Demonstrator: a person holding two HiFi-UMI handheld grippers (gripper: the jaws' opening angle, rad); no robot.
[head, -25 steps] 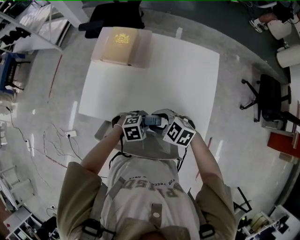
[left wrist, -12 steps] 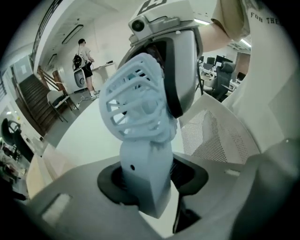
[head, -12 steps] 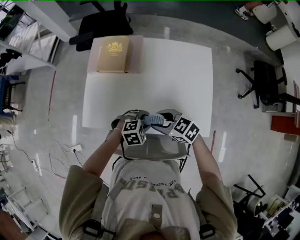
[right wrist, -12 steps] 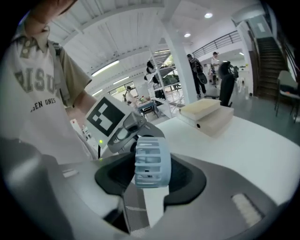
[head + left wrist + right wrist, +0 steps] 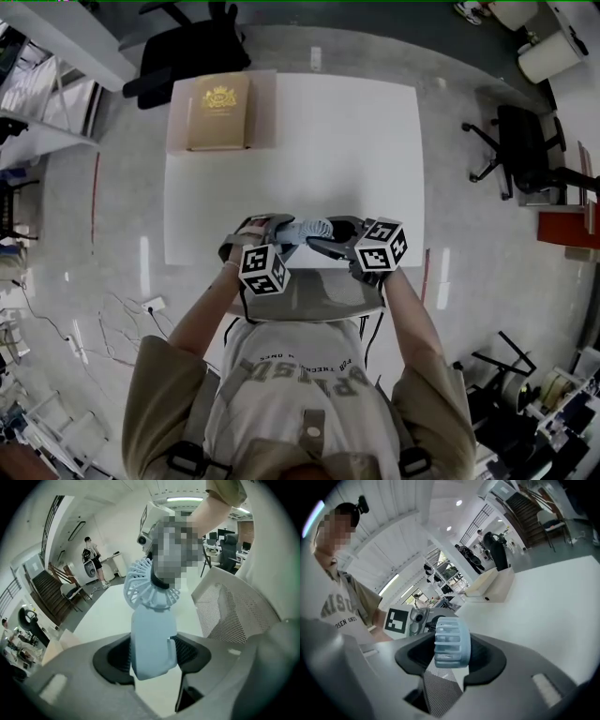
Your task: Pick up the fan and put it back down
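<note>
Box [image 5: 220, 112]: tan, gold crest on its top, at the upper left corner of the white table [image 5: 375, 141]; I see it closed from overhead, so I cannot tell what is in it; the right gripper view shows it only as a pale block [image 5: 490, 585] far across the table
Left gripper [image 5: 279, 230]: overhead I see mostly its marker cube; its own view shows the jaws spread wide, having just been opening, with the fan's handle standing between them and no squeeze on it
Fan [image 5: 307, 228]: pale blue, held off the table at its near edge between the two grippers; the left gripper view gives handle and grille [image 5: 152, 634]; the right gripper view gives the ribbed head edge-on [image 5: 451, 641]
Right gripper [image 5: 328, 239]: its jaws pinch the fan's head [image 5: 451, 656]
Mesh chair [image 5: 309, 295]: white; just below both grippers
</note>
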